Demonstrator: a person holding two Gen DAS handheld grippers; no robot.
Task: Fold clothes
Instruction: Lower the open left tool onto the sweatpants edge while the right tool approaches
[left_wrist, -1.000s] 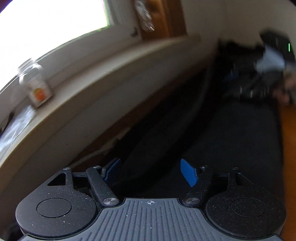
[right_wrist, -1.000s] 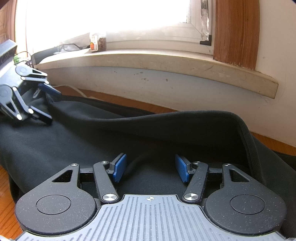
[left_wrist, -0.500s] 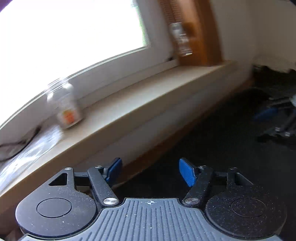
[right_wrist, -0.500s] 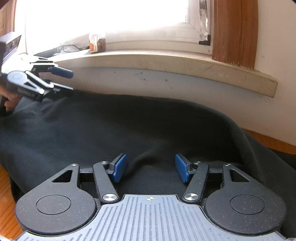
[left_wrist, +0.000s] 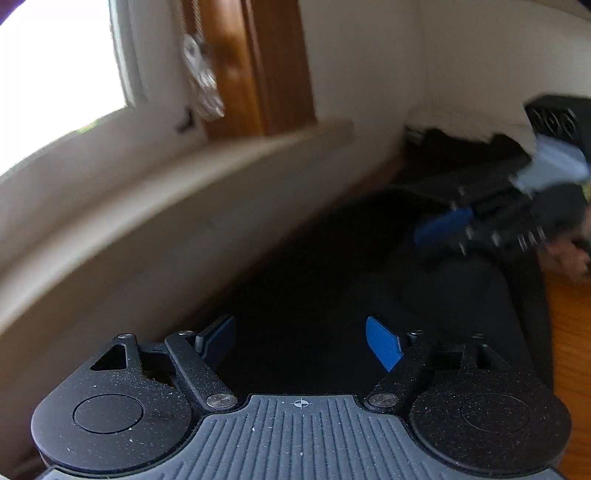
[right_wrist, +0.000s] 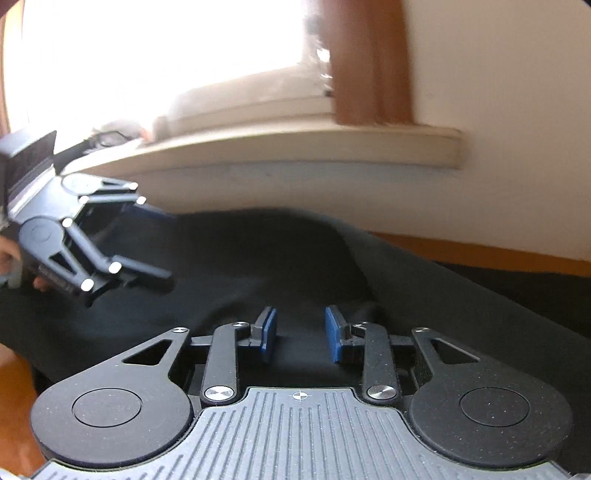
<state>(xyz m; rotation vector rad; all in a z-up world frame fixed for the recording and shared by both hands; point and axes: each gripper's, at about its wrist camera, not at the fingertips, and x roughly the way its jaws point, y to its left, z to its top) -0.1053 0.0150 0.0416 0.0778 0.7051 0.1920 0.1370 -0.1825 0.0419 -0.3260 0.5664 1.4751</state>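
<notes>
Black garment (right_wrist: 258, 258) lies under both tools (each spread apart): left (left_wrist: 301, 341), right (right_wrist: 300, 334).

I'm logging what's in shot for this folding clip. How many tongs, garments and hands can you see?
Tongs: 2, left tongs and right tongs
Black garment: 1
Hands showing: 2, one behind each tongs, other
Total: 5

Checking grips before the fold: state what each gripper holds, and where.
Nothing is held. The left gripper is wide open above the black garment; the right gripper is narrower but open, with only flat cloth showing between its pads.
</notes>
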